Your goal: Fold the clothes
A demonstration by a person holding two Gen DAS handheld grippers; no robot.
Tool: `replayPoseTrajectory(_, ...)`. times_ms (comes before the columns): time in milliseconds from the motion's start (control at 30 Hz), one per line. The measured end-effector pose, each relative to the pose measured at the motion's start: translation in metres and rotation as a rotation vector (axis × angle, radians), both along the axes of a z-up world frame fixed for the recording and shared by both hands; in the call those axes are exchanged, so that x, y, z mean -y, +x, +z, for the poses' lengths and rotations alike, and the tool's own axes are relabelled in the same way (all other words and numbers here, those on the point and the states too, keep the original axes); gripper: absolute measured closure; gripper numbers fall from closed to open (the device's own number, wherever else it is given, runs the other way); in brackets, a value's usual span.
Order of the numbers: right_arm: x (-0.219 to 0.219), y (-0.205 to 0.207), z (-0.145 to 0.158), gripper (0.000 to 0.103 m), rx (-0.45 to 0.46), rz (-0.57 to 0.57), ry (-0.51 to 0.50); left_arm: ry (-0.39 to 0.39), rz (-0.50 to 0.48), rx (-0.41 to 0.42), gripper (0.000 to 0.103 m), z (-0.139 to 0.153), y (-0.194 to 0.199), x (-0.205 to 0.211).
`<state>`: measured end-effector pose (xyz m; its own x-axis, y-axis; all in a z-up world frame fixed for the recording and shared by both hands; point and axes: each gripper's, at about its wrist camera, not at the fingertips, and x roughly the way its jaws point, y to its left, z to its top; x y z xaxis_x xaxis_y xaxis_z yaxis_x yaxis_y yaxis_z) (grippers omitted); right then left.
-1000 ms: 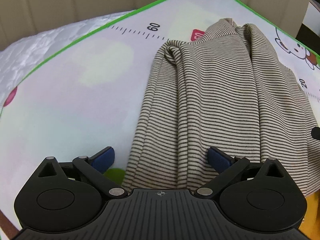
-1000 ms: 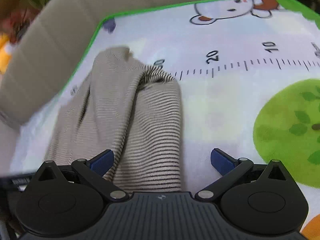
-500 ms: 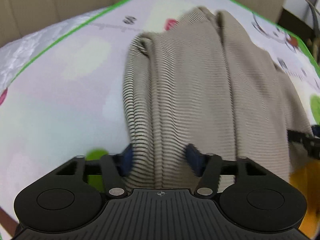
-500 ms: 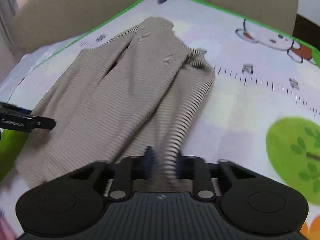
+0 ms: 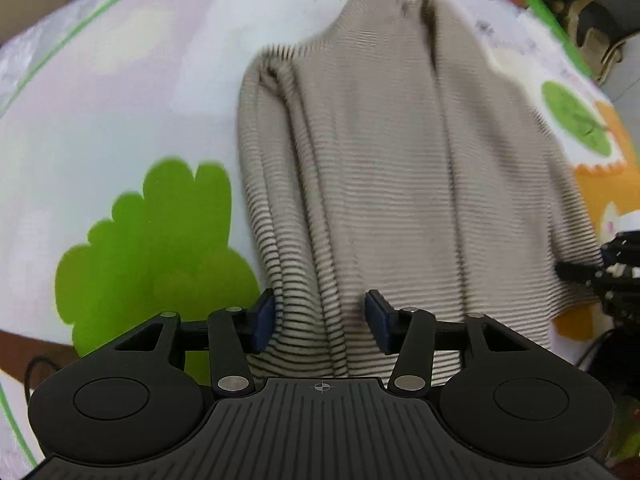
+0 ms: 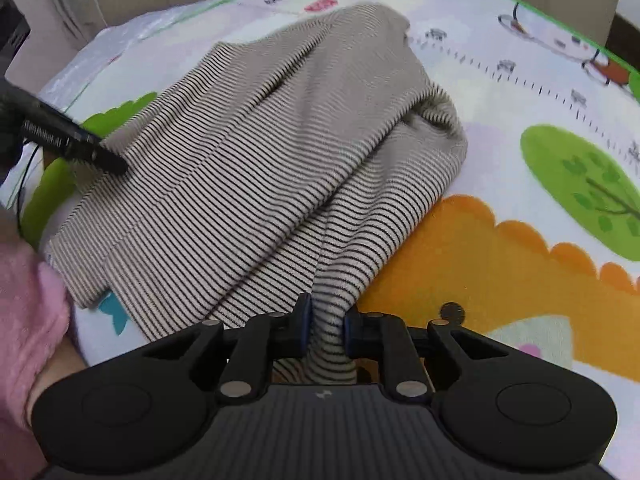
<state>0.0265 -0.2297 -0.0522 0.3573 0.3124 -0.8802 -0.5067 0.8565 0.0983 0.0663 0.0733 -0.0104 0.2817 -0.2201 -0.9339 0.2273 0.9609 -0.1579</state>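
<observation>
Our right claw [image 6: 325, 322] pinches a bunched hem of the striped garment [image 6: 256, 152] between its blue pads. Our left claw [image 5: 320, 318] grips the other hem corner, a thick fold of cloth [image 5: 396, 168] filling its narrowed jaws. The garment stretches away from both claws, lying creased across the cartoon play mat [image 6: 520, 248]. A pink sleeve [image 6: 28, 312] shows at the right view's left edge.

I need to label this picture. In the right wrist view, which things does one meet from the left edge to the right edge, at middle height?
Pink sleeve → other tongs' black finger → striped garment → orange patch of the mat → green tree print.
</observation>
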Motion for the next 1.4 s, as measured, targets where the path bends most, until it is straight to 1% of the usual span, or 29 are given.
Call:
replayPoseTrajectory(33, 0.001, -0.001, 0.007, 0.088, 0.037, 0.008, -0.001, -0.018, -0.002, 0.037, 0.051, 0.008, -0.001, 0.0)
replayPoseTrajectory(133, 0.0, 0.003, 0.025, 0.088, 0.142, 0.007, 0.025, -0.109, 0.021, 0.188, 0.042, 0.034, 0.003, -0.003)
replayPoseTrajectory(200, -0.002, 0.012, 0.029, 0.087, 0.174, -0.023, 0.063, -0.165, 0.059, 0.268, 0.029, 0.04, 0.014, 0.001)
replayPoseTrajectory(267, -0.008, 0.02, 0.024, 0.086, 0.185, -0.059, 0.095, -0.18, 0.103, 0.322, 0.025, 0.035, 0.032, 0.005)
replayPoseTrajectory(367, -0.013, 0.031, 0.003, 0.086, 0.191, -0.12, 0.091, -0.181, 0.178, 0.351, 0.025, 0.035, 0.044, -0.001)
replayPoseTrajectory(433, -0.01, 0.03, -0.006, 0.083, 0.184, -0.139, 0.095, -0.182, 0.227, 0.37, 0.034, 0.035, 0.052, -0.005)
replayPoseTrajectory(467, -0.007, 0.029, -0.01, 0.081, 0.179, -0.144, 0.095, -0.183, 0.252, 0.379, 0.043, 0.035, 0.056, -0.006)
replayPoseTrajectory(533, -0.001, 0.026, -0.013, 0.079, 0.159, -0.127, 0.079, -0.184, 0.302, 0.398, 0.064, 0.035, 0.064, -0.01)
replayPoseTrajectory(567, 0.003, 0.024, -0.015, 0.077, 0.148, -0.119, 0.072, -0.184, 0.327, 0.408, 0.087, 0.035, 0.068, -0.012)
replayPoseTrajectory(600, 0.009, 0.022, -0.017, 0.076, 0.129, -0.11, 0.066, -0.185, 0.352, 0.417, 0.09, 0.035, 0.072, -0.014)
replayPoseTrajectory(633, 0.015, 0.02, -0.019, 0.076, 0.113, -0.101, 0.06, -0.185, 0.377, 0.426, 0.09, 0.035, 0.076, -0.016)
replayPoseTrajectory(767, 0.017, 0.016, -0.018, 0.076, 0.117, -0.077, 0.032, -0.187, 0.476, 0.464, 0.091, 0.035, 0.091, -0.023)
replayPoseTrajectory(800, 0.016, 0.015, -0.018, 0.075, 0.118, -0.076, 0.023, -0.194, 0.503, 0.464, 0.091, 0.034, 0.095, -0.027)
replayPoseTrajectory(833, 0.014, 0.014, -0.019, 0.073, 0.122, -0.073, 0.017, -0.243, 0.542, 0.41, 0.091, 0.027, 0.098, -0.04)
replayPoseTrajectory(900, 0.012, 0.012, -0.019, 0.072, 0.135, -0.064, 0.008, -0.342, 0.617, 0.302, 0.087, 0.013, 0.103, -0.065)
replayPoseTrajectory(933, 0.011, 0.012, -0.017, 0.072, 0.141, -0.058, 0.0, -0.39, 0.653, 0.247, 0.08, 0.006, 0.106, -0.078)
replayPoseTrajectory(1000, 0.009, 0.012, -0.012, 0.072, 0.156, -0.047, -0.015, -0.485, 0.726, 0.139, 0.03, -0.009, 0.109, -0.103)
replayPoseTrajectory(1033, 0.009, 0.011, -0.006, 0.071, 0.183, -0.04, -0.019, -0.52, 0.767, 0.108, 0.026, -0.016, 0.103, -0.113)
replayPoseTrajectory(1067, 0.008, 0.008, 0.005, 0.068, 0.225, -0.022, -0.01, -0.551, 0.805, 0.078, 0.026, -0.022, 0.097, -0.123)
replayPoseTrajectory(1100, 0.006, 0.006, 0.013, 0.063, 0.252, 0.004, 0.01, -0.565, 0.821, 0.064, 0.026, -0.024, 0.09, -0.13)
replayPoseTrajectory(1133, 0.004, 0.003, 0.022, 0.051, 0.275, 0.034, 0.035, -0.569, 0.831, 0.066, 0.026, -0.025, 0.082, -0.135)
replayPoseTrajectory(1167, -0.002, 0.0, 0.031, 0.045, 0.284, 0.075, 0.073, -0.557, 0.835, 0.086, 0.026, -0.021, 0.077, -0.136)
replayPoseTrajectory(1233, -0.015, -0.004, 0.036, 0.045, 0.261, 0.144, 0.137, -0.533, 0.841, 0.127, 0.026, -0.013, 0.067, -0.139)
replayPoseTrajectory(1300, -0.036, -0.009, 0.03, 0.045, 0.212, 0.226, 0.191, -0.497, 0.848, 0.18, 0.024, -0.001, 0.063, -0.13)
replayPoseTrajectory(1400, -0.071, -0.026, 0.009, 0.045, 0.15, 0.36, 0.197, -0.472, 0.899, 0.254, 0.021, 0.011, 0.061, -0.107)
